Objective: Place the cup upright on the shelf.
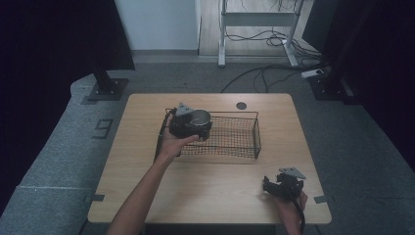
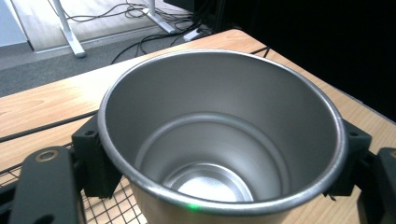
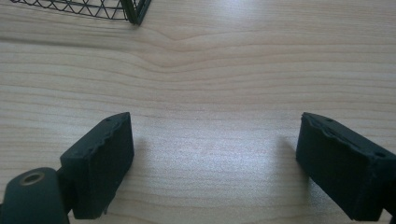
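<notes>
Left gripper [image 1: 195, 128] clamped on steel cup [image 2: 219, 140], jaws pressing both sides of its wall, cup upright, empty, held over the left end of wire basket [image 1: 240, 142]. Right gripper [image 3: 212, 158] spread wide, holding nothing, parked on table [image 1: 215, 191] near front right corner. Pickup looks done; lowering the cup into the basket and letting go probably remains
</notes>
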A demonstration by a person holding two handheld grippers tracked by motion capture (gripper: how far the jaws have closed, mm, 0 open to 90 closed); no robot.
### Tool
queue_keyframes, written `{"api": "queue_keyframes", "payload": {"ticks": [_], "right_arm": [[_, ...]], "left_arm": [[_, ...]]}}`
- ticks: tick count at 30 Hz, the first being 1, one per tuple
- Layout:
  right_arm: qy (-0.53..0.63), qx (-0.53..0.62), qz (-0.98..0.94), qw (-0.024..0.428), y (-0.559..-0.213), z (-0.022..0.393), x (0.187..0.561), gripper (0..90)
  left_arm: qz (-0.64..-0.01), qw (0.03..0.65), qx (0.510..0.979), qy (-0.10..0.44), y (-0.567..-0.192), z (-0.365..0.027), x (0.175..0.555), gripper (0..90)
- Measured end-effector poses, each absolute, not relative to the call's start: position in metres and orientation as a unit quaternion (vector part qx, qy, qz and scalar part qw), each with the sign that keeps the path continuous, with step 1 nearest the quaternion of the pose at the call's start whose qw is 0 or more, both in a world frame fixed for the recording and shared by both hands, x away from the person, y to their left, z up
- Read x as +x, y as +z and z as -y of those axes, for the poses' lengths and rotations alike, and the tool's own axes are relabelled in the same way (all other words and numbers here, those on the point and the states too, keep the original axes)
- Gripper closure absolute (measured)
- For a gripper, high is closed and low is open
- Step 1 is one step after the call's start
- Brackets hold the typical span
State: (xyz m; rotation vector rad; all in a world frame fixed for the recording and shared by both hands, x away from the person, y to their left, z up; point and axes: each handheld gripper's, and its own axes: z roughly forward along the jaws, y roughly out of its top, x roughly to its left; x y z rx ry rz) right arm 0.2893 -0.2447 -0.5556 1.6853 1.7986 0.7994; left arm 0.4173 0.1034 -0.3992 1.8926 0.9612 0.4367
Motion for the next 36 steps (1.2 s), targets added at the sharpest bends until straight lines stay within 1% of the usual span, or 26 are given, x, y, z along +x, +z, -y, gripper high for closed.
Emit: {"api": "queue_keyframes", "payload": {"ticks": [10,19,36], "right_arm": [[0.297,0.625,-0.669,0.272,-0.556,0.245,0.289,11.4],[0.297,0.626,-0.668,0.273,-0.556,0.245,0.289,11.8],[0.297,0.626,-0.667,0.273,-0.556,0.245,0.289,11.9]], "left_arm": [[-0.406,0.460,0.771,0.169,-0.408,-0.101,0.434,19.0],[-0.407,0.462,0.770,0.167,-0.406,-0.101,0.440,19.0],[-0.418,0.443,0.778,0.154,-0.431,-0.088,0.457,19.0]]}}
